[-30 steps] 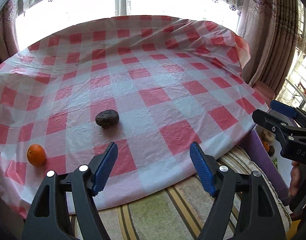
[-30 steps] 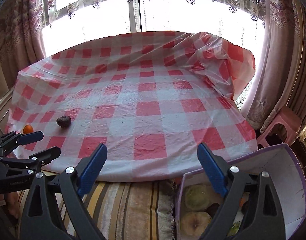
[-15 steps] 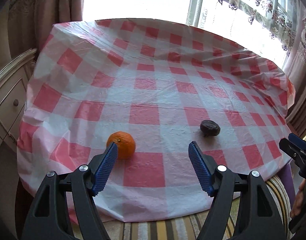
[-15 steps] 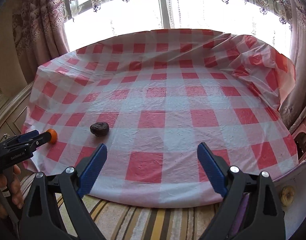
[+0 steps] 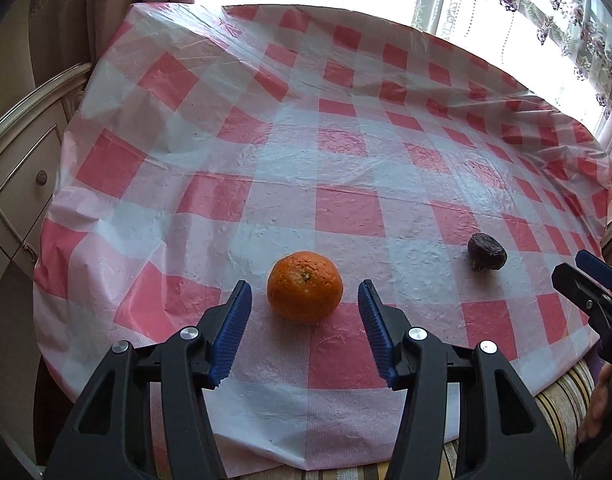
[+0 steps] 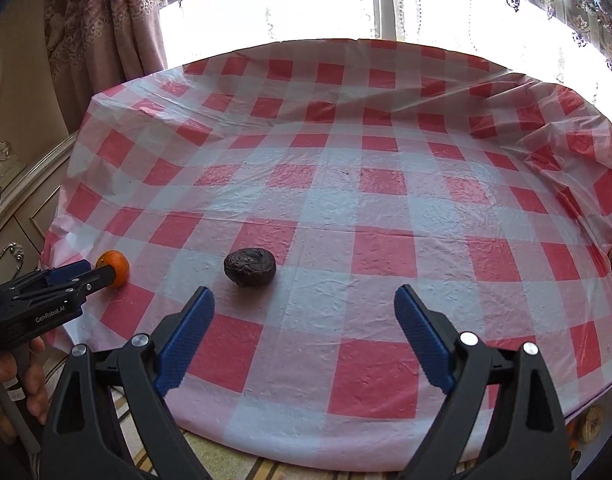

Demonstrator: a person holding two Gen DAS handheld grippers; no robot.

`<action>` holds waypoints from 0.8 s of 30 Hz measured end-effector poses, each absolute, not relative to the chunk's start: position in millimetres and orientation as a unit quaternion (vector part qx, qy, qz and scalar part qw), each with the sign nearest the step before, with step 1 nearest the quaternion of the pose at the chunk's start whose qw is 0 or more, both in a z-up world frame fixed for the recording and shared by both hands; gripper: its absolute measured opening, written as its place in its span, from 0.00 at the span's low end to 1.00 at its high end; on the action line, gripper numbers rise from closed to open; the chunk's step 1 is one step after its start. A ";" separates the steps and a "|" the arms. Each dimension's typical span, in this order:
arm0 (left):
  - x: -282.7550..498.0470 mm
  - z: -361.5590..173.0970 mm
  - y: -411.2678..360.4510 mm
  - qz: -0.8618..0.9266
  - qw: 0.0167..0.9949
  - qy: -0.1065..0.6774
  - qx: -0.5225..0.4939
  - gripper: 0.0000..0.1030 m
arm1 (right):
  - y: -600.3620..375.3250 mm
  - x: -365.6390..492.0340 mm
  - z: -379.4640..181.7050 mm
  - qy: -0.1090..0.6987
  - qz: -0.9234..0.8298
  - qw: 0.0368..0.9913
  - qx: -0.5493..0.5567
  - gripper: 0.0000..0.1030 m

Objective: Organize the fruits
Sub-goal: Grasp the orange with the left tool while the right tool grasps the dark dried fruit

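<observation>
An orange [image 5: 305,286] lies on the red-and-white checked tablecloth [image 5: 346,212] near the front edge. My left gripper [image 5: 304,291] has a blue pad on each side of it, and its jaws are closing; a gap shows between each pad and the peel. To the right lies a dark wrinkled fruit [image 5: 487,257]. In the right wrist view that dark fruit [image 6: 250,267] sits just beyond my right gripper [image 6: 304,296], toward its left finger. The right gripper stands wide open and holds nothing. The left gripper [image 6: 94,274] shows at the orange [image 6: 116,268].
A cream cabinet with drawers [image 5: 22,184] stands left of the table. Curtains and a bright window lie behind. A striped fabric surface [image 5: 566,400] shows below the table's front edge. Fruit [image 6: 590,428] shows low at the right, under the cloth's edge.
The left gripper swung left from the dark fruit to the orange and its jaws narrowed around it. The right gripper moved left, away from the purple box, toward the dark fruit.
</observation>
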State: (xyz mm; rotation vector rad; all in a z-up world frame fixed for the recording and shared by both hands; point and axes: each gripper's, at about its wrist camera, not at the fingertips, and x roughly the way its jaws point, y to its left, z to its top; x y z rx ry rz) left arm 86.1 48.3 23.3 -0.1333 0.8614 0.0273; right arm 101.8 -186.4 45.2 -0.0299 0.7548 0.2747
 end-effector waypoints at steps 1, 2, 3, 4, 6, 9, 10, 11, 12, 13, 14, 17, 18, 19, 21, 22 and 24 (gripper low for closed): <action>88.5 21.6 48.6 0.016 0.905 0.420 -0.063 0.49 | -180.9 105.6 43.7 0.369 0.137 0.919 -0.018 0.89; 90.8 20.0 48.2 0.016 0.904 0.424 -0.061 0.46 | -175.7 109.2 42.0 0.371 0.139 0.918 -0.022 0.89; 92.5 18.8 47.1 0.015 0.903 0.426 -0.058 0.45 | -170.7 112.8 39.7 0.374 0.140 0.916 -0.026 0.89; 94.3 17.7 46.5 0.014 0.903 0.427 -0.055 0.44 | -166.2 116.4 37.1 0.378 0.142 0.914 -0.030 0.89; 97.3 14.9 45.5 0.012 0.901 0.431 -0.052 0.40 | -159.1 123.7 32.3 0.385 0.144 0.911 -0.035 0.88; 99.2 13.1 45.1 0.011 0.901 0.431 -0.049 0.38 | -154.2 132.6 26.5 0.395 0.145 0.907 -0.033 0.85; 99.0 13.2 44.5 0.013 0.901 0.431 -0.047 0.38 | -153.0 135.5 24.7 0.397 0.144 0.906 -0.032 0.85; 99.6 13.1 43.5 0.013 0.902 0.429 -0.043 0.38 | -151.8 138.1 22.8 0.400 0.144 0.905 -0.031 0.85; 100.0 13.0 42.5 0.014 0.903 0.428 -0.040 0.38 | -150.2 140.5 21.1 0.401 0.145 0.904 -0.031 0.84; 100.4 12.4 41.8 0.015 0.903 0.427 -0.037 0.38 | -148.3 142.7 19.2 0.403 0.145 0.903 -0.032 0.82; 100.8 12.4 41.1 0.015 0.904 0.426 -0.035 0.38 | -146.3 145.1 16.9 0.406 0.146 0.901 -0.033 0.81; 102.1 12.5 40.5 0.015 0.905 0.424 -0.032 0.38 | -140.9 153.2 8.7 0.418 0.148 0.896 -0.034 0.72; 102.4 12.5 40.4 0.015 0.905 0.425 -0.031 0.38 | -139.8 155.6 6.5 0.422 0.150 0.894 -0.033 0.69; 102.7 12.0 40.6 0.014 0.905 0.425 -0.032 0.38 | -139.2 157.8 5.0 0.424 0.150 0.893 -0.032 0.68; 103.2 10.5 41.5 0.012 0.903 0.428 -0.035 0.38 | -137.9 161.7 2.4 0.427 0.150 0.891 -0.030 0.64; 104.3 9.0 41.8 0.009 0.901 0.432 -0.037 0.38 | -137.5 163.5 1.1 0.429 0.151 0.890 -0.029 0.63; 103.5 7.7 42.5 0.008 0.901 0.432 -0.040 0.39 | -136.3 165.1 0.5 0.428 0.149 0.891 -0.031 0.57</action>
